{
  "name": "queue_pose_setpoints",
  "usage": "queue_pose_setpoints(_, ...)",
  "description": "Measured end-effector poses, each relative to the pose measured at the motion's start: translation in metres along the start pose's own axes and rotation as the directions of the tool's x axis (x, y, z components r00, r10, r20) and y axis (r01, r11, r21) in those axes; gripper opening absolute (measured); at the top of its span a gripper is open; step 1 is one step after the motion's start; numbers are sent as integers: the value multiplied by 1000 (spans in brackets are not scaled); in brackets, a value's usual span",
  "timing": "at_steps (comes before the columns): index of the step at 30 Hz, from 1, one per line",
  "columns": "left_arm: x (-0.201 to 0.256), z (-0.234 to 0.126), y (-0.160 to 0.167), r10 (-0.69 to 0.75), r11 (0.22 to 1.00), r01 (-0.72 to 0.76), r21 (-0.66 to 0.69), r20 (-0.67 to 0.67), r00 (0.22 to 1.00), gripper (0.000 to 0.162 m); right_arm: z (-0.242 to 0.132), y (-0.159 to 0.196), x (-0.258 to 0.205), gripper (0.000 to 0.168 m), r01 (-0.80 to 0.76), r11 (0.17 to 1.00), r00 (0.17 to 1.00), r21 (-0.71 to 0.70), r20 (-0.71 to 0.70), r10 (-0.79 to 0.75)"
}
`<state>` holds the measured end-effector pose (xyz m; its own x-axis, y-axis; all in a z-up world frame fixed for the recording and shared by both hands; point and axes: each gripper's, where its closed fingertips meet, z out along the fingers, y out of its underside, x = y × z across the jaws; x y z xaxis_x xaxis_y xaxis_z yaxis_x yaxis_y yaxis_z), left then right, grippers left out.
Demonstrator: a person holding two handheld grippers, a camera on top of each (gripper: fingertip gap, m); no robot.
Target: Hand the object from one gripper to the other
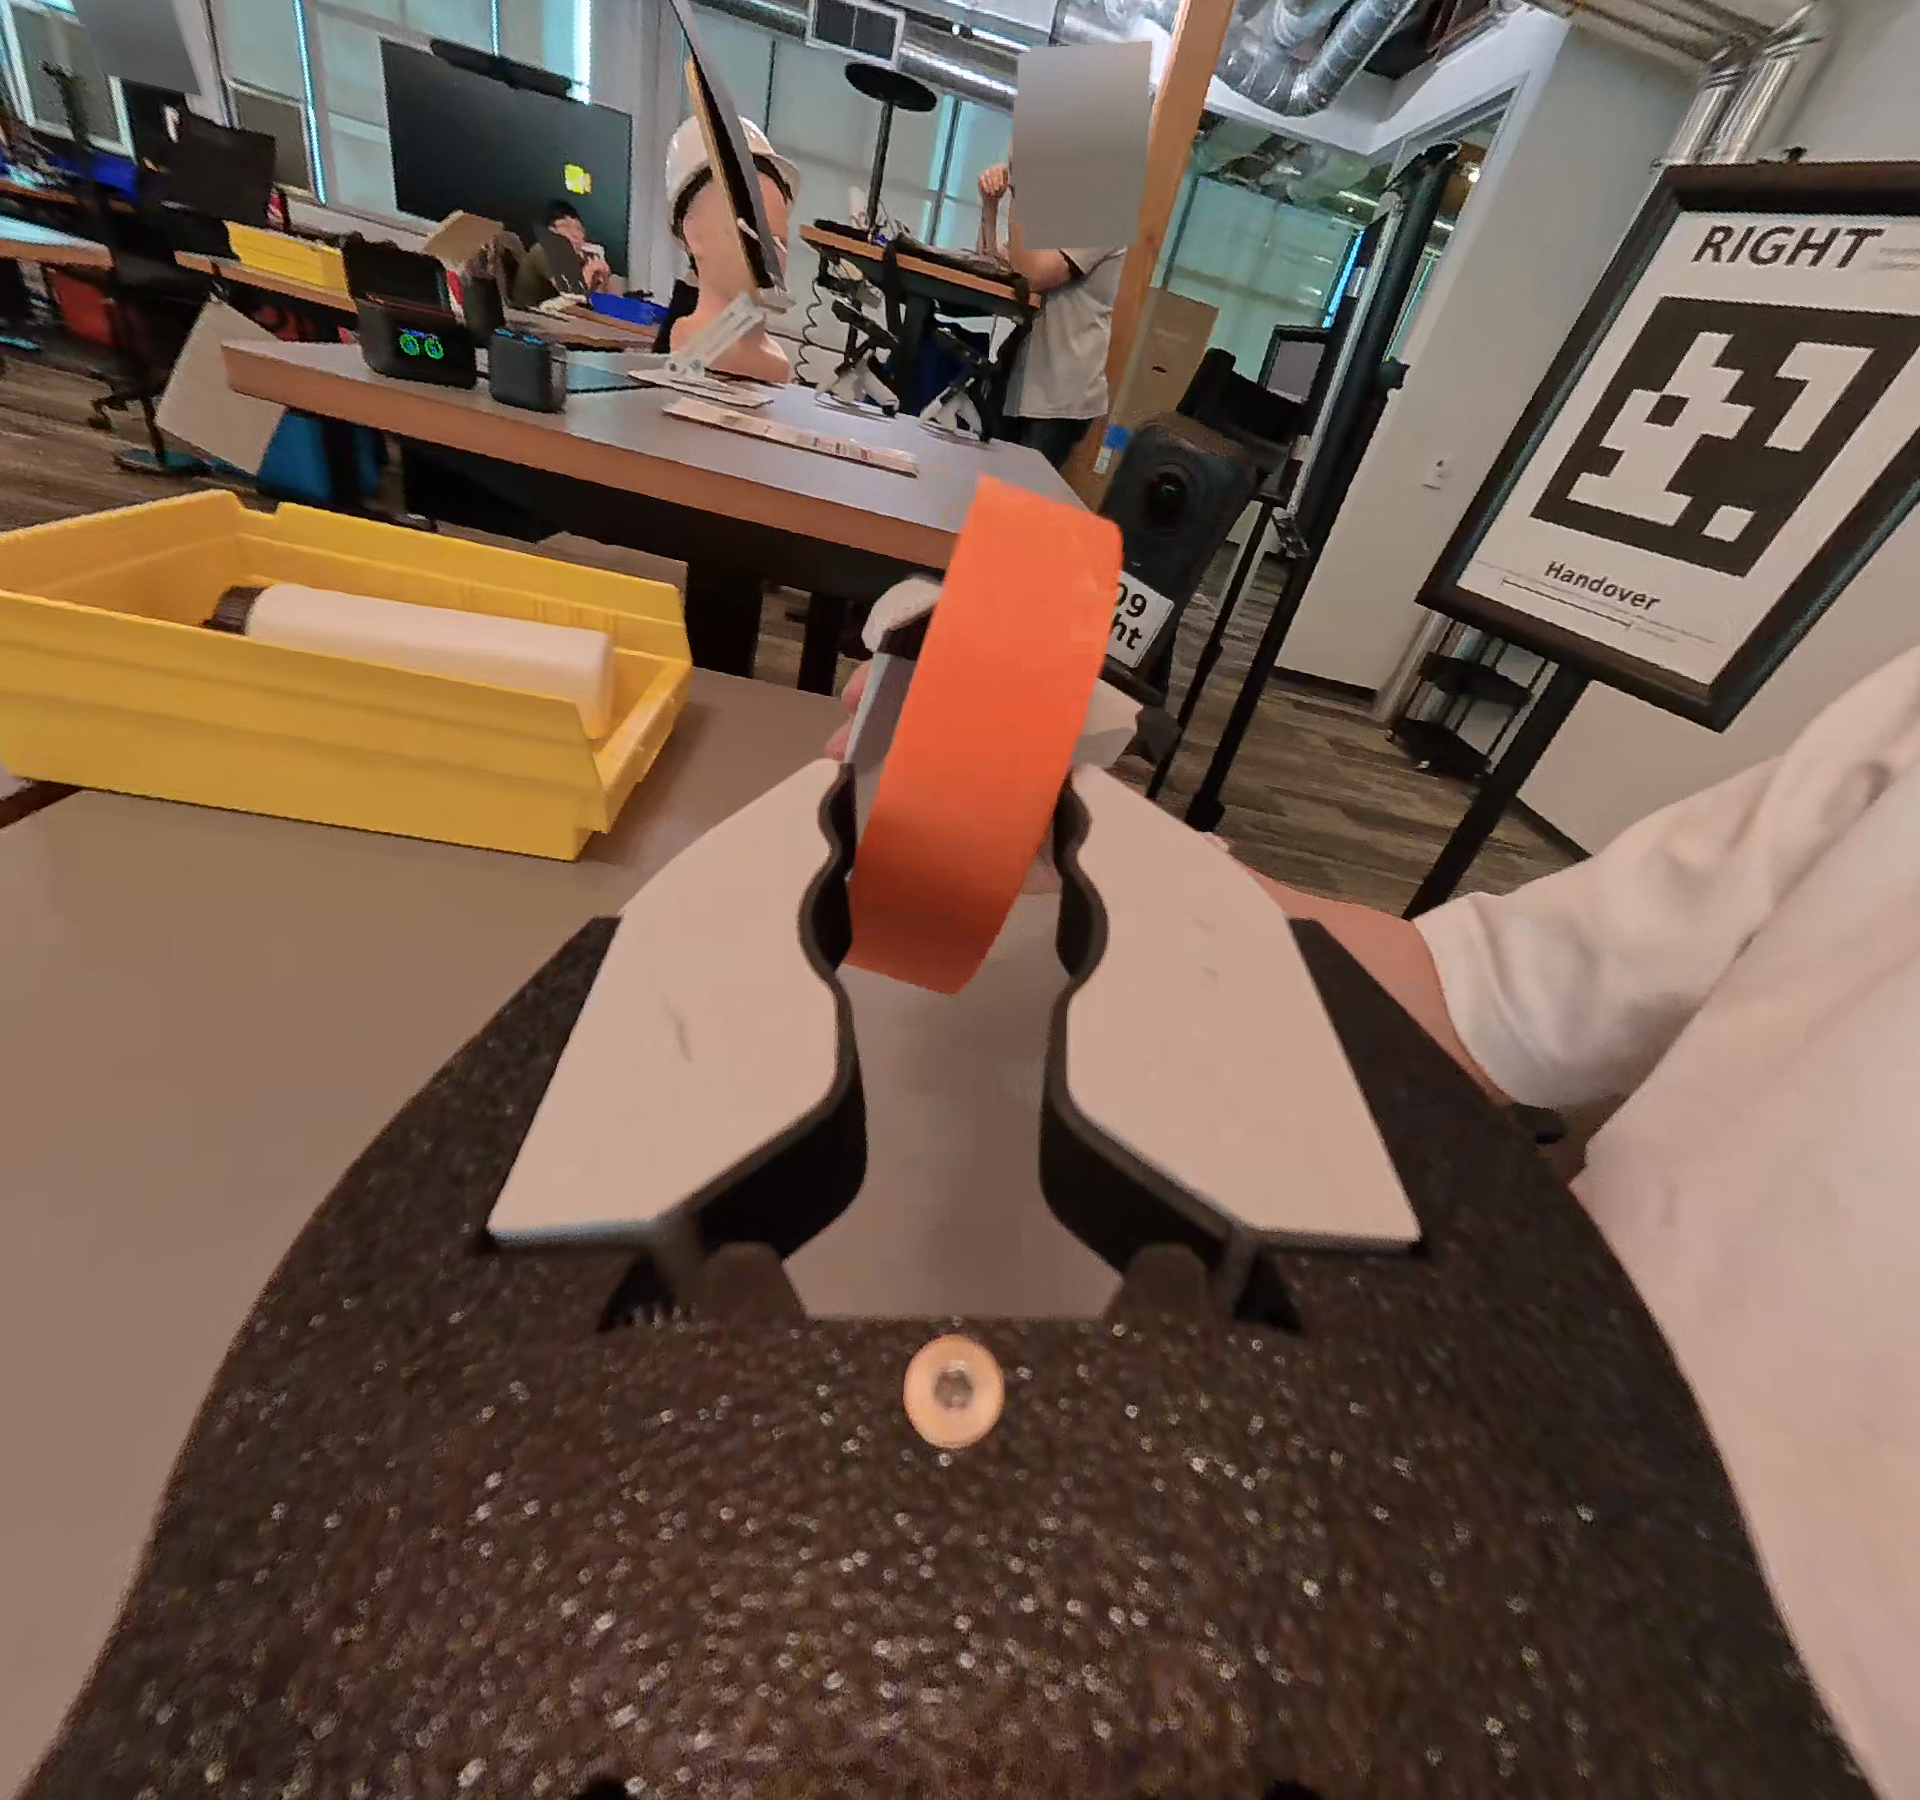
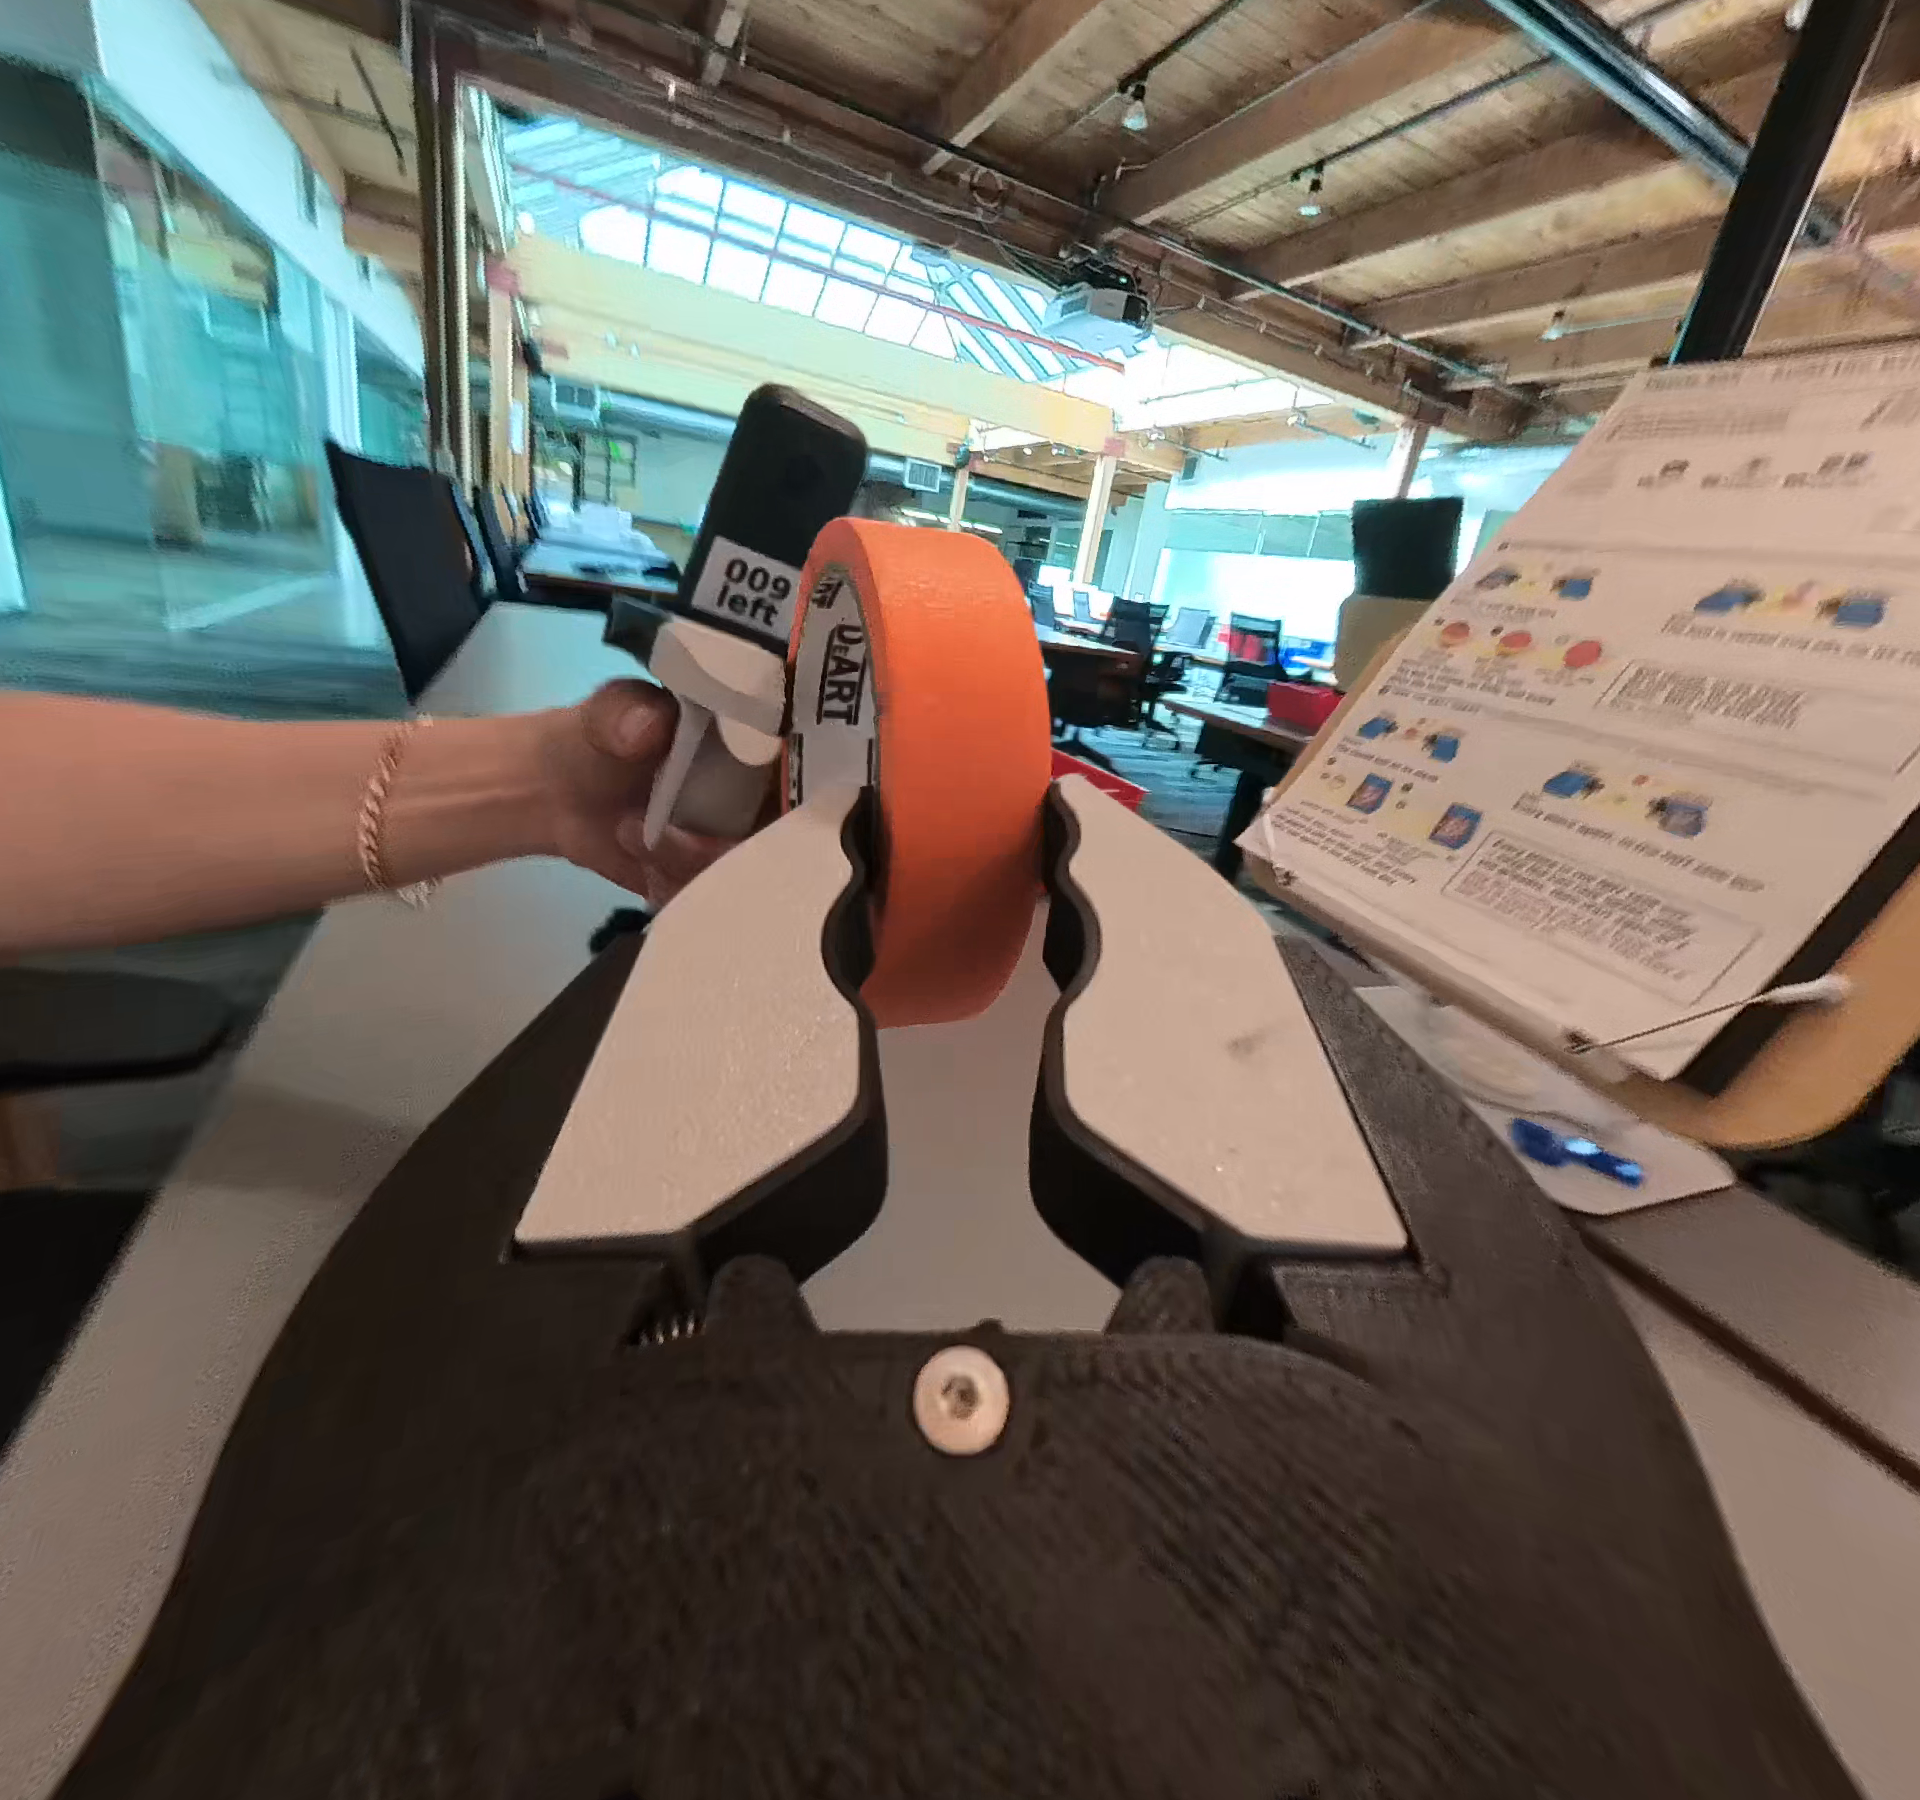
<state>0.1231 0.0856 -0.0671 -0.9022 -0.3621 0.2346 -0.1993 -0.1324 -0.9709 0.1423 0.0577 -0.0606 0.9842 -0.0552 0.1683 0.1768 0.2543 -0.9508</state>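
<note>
The roll of orange tape (image 2: 935, 763) stands on edge, in the air, between both pairs of jaws at once. The right gripper (image 2: 951, 846) looks clamped across the roll's width. The left gripper (image 1: 951, 846) brackets it with a sliver of gap on one side, so whether it grips I cannot tell (mid-handover, by my reading). Only one pair of jaws should let go, and only once the other is squeezing firmly. Below the jaws the counter (image 1: 260, 1023) is bare; the yellow bin (image 1: 312, 711) lies well off to the left gripper's side, and ahead is open room.
</note>
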Motion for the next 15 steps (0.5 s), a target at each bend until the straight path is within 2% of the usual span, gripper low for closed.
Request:
queue_pose_setpoints(2,1,1,-1,-42,999,42,-5,3,999,62,-4,1,1,29,146,987,989,-64,-31,-148)
queue_pose_setpoints(5,-1,-7,-3,-178,984,178,11,-10,984,75,-11,-1,6,29,424,887,891,-181,-89,-445)
queue_pose_setpoints(7,3,-13,0,-337,941,337,-11,-91,937,78,-12,-6,6,29,565,790,794,-239,-100,-599)
queue_pose_setpoints(10,10,-21,5,-588,808,578,-115,-226,776,77,-6,-5,-9,29,755,596,613,-272,-30,-790)
queue_pose_setpoints(11,13,-25,4,-643,763,629,-149,-268,717,71,-2,-1,-14,29,801,522,549,-292,11,-836)
queue_pose_setpoints(13,9,-30,4,-723,686,704,-186,-284,630,71,7,4,-22,29,884,340,379,-321,66,-923)
queue_pose_setpoints(15,2,-35,12,-774,632,738,-236,-233,588,61,13,9,-29,29,914,229,280,-334,113,-953)
